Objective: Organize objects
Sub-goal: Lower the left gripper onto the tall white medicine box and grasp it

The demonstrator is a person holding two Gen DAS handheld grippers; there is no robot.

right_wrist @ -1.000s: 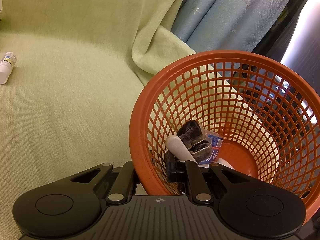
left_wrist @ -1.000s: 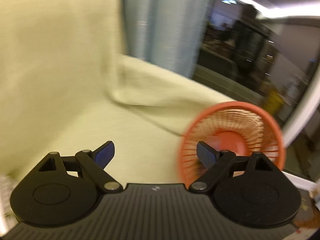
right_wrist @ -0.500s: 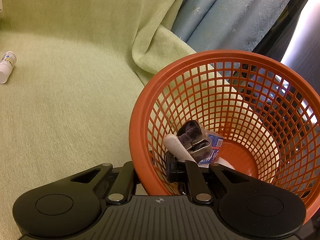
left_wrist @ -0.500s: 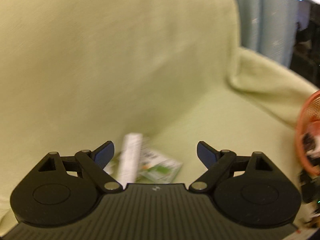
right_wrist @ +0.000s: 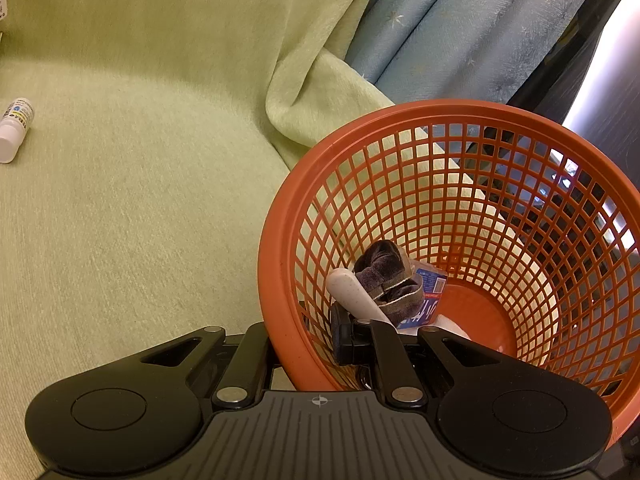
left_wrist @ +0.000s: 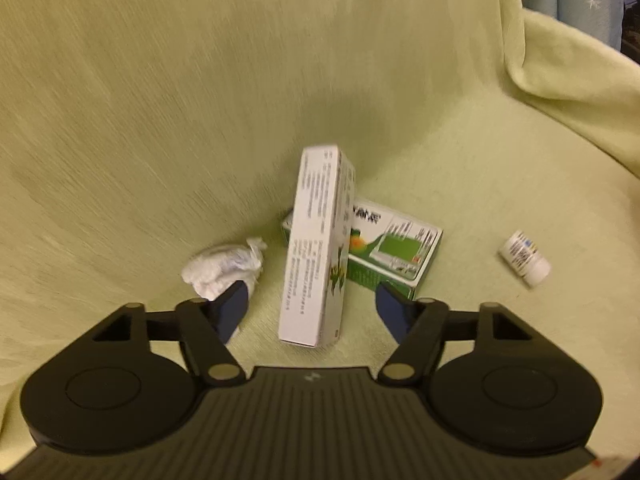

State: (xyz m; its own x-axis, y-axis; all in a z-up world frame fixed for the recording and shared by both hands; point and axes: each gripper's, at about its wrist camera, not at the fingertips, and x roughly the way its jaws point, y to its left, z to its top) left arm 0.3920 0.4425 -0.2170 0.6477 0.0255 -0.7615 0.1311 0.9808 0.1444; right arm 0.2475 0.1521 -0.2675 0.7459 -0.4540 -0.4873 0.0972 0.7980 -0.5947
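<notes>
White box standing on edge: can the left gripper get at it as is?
Probably yes. The white box stands between the closing left gripper jaws, untouched; the tissue wad and green box sit just outside.

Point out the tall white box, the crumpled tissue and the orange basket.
tall white box (left_wrist: 316,256): left wrist view, its long printed side.
crumpled tissue (left_wrist: 218,268): left wrist view, middle of the wad.
orange basket (right_wrist: 280,248): right wrist view, near rim.
</notes>
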